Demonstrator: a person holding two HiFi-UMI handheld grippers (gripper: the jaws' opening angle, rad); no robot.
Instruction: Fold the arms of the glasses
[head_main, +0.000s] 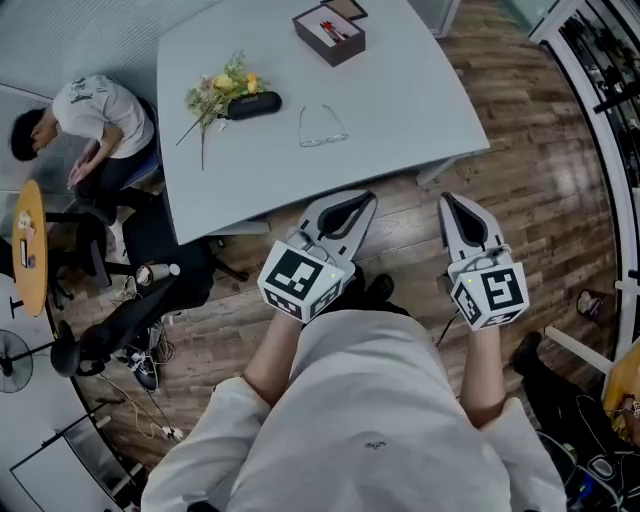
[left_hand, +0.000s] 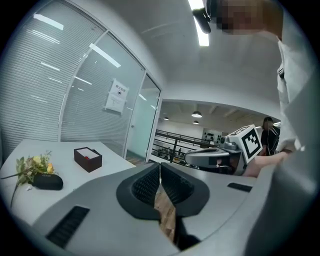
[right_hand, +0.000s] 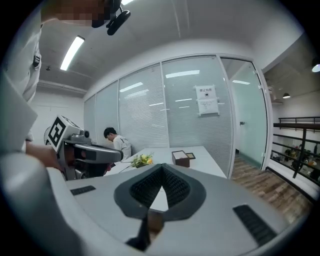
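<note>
Hovering closed, left tongs (head_main: 366, 200) and right tongs (head_main: 449, 199); glasses (head_main: 322, 127) seemingly unfolded on table (head_main: 400, 90).

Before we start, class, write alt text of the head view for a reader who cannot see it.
Seen from above, a person holds the left gripper and right gripper, both shut and empty, short of a grey table. On it lie unfolded glasses, flowers, a black case and a box.
</note>
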